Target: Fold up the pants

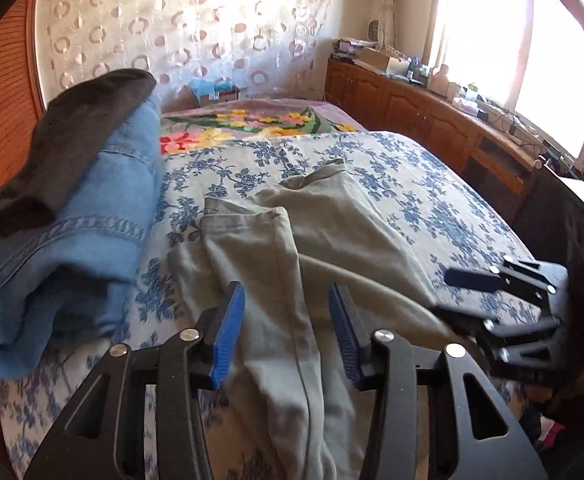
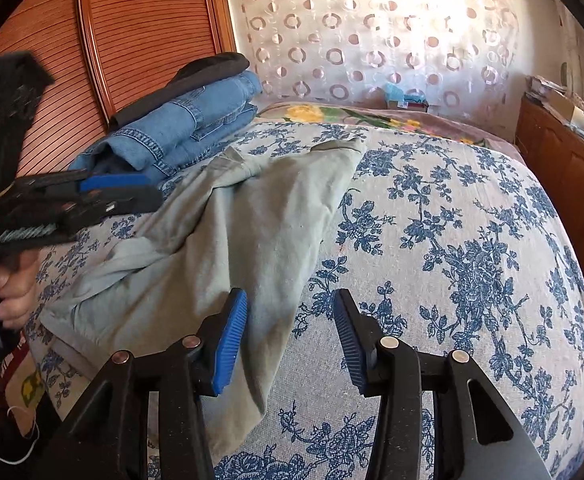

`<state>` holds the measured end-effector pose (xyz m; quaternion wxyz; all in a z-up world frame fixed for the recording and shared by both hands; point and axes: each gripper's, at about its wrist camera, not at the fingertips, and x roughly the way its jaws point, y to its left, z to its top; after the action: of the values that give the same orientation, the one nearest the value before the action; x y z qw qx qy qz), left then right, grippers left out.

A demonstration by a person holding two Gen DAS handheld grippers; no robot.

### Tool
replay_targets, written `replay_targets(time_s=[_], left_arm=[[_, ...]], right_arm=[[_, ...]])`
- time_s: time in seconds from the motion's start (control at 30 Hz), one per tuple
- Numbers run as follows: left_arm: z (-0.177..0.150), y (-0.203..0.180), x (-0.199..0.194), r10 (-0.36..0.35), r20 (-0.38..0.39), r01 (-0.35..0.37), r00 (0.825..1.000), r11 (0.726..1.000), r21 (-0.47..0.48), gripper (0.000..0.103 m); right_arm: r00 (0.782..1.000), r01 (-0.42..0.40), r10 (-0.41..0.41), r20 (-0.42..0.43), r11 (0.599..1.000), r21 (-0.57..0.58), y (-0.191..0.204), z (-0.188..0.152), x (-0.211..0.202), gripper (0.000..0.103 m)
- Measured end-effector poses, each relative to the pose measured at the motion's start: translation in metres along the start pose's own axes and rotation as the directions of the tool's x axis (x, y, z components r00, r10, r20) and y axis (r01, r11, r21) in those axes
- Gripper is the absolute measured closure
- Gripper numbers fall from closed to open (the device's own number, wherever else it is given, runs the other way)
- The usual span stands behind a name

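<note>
Lying rumpled: soft khaki pants (image 1: 292,248) | left tool (image 1: 288,334) wide | right tool (image 2: 291,338) wide

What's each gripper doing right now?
Left gripper: open, empty, above the khaki pants.
Right gripper: open, empty, at the pants' edge.

A bed (image 1: 432,184) under a blue-flowered cover filled the room; a bright floral blanket (image 1: 252,124) lay at its far end; a sheer curtain (image 1: 180,24) with ring patterns glowed behind it; a slatted wooden panel (image 2: 148,32) stood on the left; a cluttered wooden cabinet (image 1: 416,108) ran beneath a sunlit window (image 1: 532,56) on the right.
</note>
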<state>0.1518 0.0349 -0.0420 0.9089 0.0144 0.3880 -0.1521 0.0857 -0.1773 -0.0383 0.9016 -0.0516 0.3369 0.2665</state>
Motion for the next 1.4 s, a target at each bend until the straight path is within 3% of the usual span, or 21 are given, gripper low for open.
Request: replay_targets(time_s=[0.37,0.43,0.5,0.63,0.87,1.07,1.4], left_arm=[[0.028,-0.008,0.051,0.043,-0.105,-0.034,0.994,0.996,0.087,0.064],[0.03,-0.008,0.058,0.061,-0.119,-0.05,0.991,0.994,0.099,0.071],[0.031,-0.007,0.06,0.078,-0.114,-0.066,0.99,0.992,0.105,0.085],[0.029,0.002,0.049,0.088,-0.081,-0.081,0.993,0.993,0.088,0.095],[0.028,0.026,0.02,0.098,-0.008,-0.098,0.995,0.995,0.029,0.096],[0.027,0.039,0.01,0.119,0.018,-0.119,0.993,0.993,0.001,0.096],[0.025,0.046,0.009,0.12,0.031,-0.12,0.992,0.993,-0.02,0.096]], right_arm=[[1.0,-0.006,0.005,0.024,0.999,0.035,-0.008,-0.003,-0.001,0.056],[1.0,-0.005,0.005,0.025,0.999,0.032,-0.006,-0.003,-0.002,0.056],[1.0,-0.006,0.005,0.026,1.0,0.029,-0.006,-0.003,-0.002,0.056],[1.0,-0.005,0.004,0.03,1.0,0.027,-0.006,-0.005,-0.003,0.056],[1.0,-0.001,0.001,0.012,1.0,0.027,-0.01,0.003,-0.005,0.056],[1.0,-0.001,0.0,0.012,1.0,0.013,-0.021,0.036,-0.003,0.056],[0.999,-0.019,0.019,-0.035,1.0,0.003,-0.027,0.092,0.061,0.057]])
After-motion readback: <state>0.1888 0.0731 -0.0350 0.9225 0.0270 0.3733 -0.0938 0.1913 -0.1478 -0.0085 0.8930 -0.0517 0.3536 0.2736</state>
